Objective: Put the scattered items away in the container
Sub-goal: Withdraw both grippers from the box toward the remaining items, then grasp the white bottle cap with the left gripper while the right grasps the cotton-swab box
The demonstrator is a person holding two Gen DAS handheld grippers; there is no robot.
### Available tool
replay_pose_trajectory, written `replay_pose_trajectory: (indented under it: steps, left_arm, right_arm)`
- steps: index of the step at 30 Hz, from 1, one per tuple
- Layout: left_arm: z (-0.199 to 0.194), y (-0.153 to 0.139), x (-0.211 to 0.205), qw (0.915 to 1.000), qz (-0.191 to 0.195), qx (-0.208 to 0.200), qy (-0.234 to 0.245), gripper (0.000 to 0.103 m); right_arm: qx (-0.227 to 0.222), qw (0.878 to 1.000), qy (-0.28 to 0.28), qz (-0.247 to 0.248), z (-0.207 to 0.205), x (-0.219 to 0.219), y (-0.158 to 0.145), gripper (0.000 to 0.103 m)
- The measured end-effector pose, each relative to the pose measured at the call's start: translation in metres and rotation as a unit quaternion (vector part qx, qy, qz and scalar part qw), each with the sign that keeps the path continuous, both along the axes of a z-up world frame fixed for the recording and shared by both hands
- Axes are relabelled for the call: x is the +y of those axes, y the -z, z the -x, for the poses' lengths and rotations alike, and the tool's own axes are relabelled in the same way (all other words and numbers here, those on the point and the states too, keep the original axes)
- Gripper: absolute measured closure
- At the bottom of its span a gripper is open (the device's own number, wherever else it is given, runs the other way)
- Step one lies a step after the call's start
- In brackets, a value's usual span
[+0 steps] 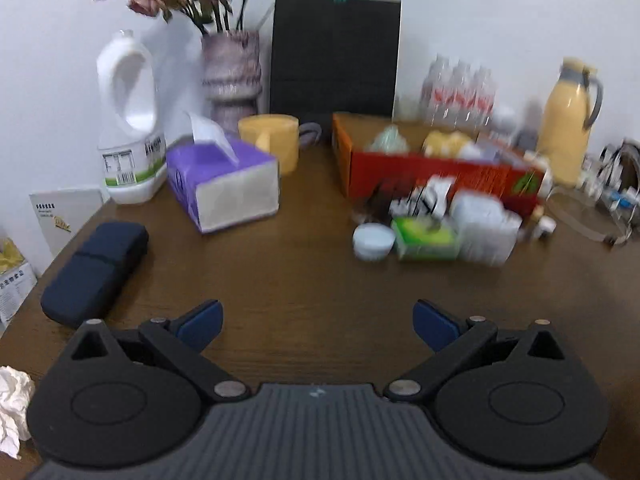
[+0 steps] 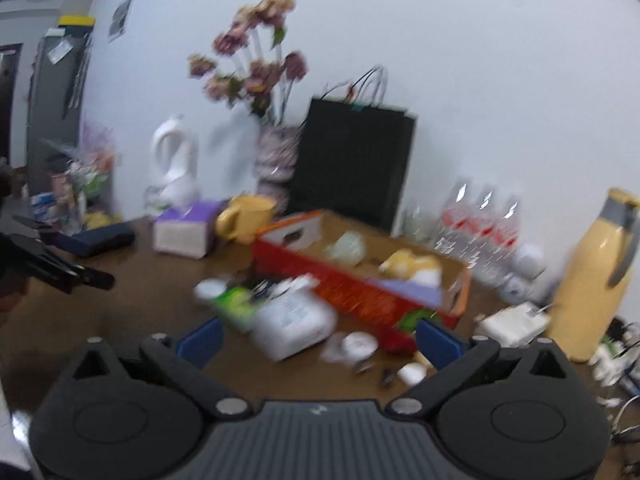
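Note:
A red cardboard box [image 1: 420, 172] stands open on the brown table, holding a pale green thing and a yellow thing; it also shows in the right wrist view [image 2: 360, 292]. In front of it lie scattered items: a small white round tub [image 1: 374, 241], a green packet [image 1: 426, 238], a white plastic pack [image 1: 486, 230] and black clips. In the right wrist view the white pack [image 2: 292, 322] and green packet [image 2: 236, 304] lie just ahead. My left gripper [image 1: 318, 326] is open and empty above bare table. My right gripper [image 2: 318, 338] is open and empty, just short of the white pack.
A purple tissue box [image 1: 224, 184], yellow mug [image 1: 272, 140], white jug [image 1: 130, 120], flower vase [image 1: 232, 76], black paper bag [image 1: 334, 52], water bottles [image 1: 458, 92], yellow thermos [image 1: 568, 120] and dark blue case [image 1: 96, 272] crowd the table. Crumpled tissue [image 1: 12, 408] lies at the left edge.

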State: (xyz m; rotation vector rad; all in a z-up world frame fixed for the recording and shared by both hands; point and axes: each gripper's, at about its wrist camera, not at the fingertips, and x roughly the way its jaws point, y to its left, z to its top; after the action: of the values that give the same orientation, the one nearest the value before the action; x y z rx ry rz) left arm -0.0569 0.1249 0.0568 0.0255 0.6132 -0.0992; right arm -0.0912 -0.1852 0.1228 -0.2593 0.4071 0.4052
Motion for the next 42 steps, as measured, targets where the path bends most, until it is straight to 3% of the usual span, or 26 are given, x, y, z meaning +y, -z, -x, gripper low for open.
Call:
replay_pose_trajectory:
  steps: [2, 6, 11, 15, 17, 24, 28, 31, 33, 34, 36, 42]
  left_arm:
    - [-0.011, -0.002, -0.009, 0.9998, -0.018, -0.013, 0.002, 0.0]
    - [-0.041, -0.004, -0.025, 0.997, 0.004, -0.073, 0.026, 0.001]
    - [-0.091, 0.013, -0.038, 0.9979, 0.049, -0.029, 0.032, 0.017]
    - [-0.109, 0.027, -0.041, 0.9992, 0.036, -0.014, 0.014, 0.027]
    - [-0.115, 0.032, -0.04, 0.9991, 0.04, -0.004, 0.008, 0.033]
    - [-0.12, 0.038, -0.045, 0.999, 0.034, 0.001, 0.03, 0.031]
    - [-0.127, 0.041, -0.045, 0.9984, 0.045, 0.016, 0.03, 0.035]
    - [-0.129, 0.041, -0.047, 0.9984, 0.043, 0.017, 0.033, 0.039]
    - [-0.129, 0.041, -0.047, 0.9984, 0.043, 0.016, 0.032, 0.05]
    - [-0.129, 0.041, -0.047, 0.9984, 0.043, 0.015, 0.032, 0.062]
    - [-0.128, 0.041, -0.046, 0.9985, 0.041, 0.015, 0.034, 0.062]
    - [-0.111, 0.03, -0.047, 0.9992, 0.032, -0.003, 0.022, 0.063]
  right_arm:
    - [0.01, 1.0, 0.006, 0.006, -0.017, 0.009, 0.005, 0.0]
    - [0.072, 0.996, 0.031, -0.047, -0.062, 0.032, 0.025, 0.002]
    - [0.116, 0.988, 0.079, -0.058, -0.115, 0.065, 0.056, 0.003]
    - [0.128, 0.985, 0.105, -0.055, -0.146, 0.082, 0.069, 0.004]
    - [0.131, 0.983, 0.12, -0.053, -0.155, 0.085, 0.072, 0.009]
    - [0.102, 0.984, 0.145, 0.027, -0.142, 0.074, 0.071, 0.018]
    - [0.117, 0.983, 0.143, -0.007, -0.146, 0.061, 0.073, 0.018]
    - [0.116, 0.985, 0.131, -0.005, -0.153, 0.066, 0.079, 0.018]
    - [0.117, 0.986, 0.123, -0.001, -0.157, 0.072, 0.083, 0.02]
    - [0.119, 0.986, 0.12, 0.0, -0.159, 0.074, 0.084, 0.025]
    - [0.126, 0.984, 0.125, -0.004, -0.163, 0.074, 0.087, 0.039]
    - [0.136, 0.98, 0.132, -0.053, -0.157, 0.063, 0.083, 0.04]
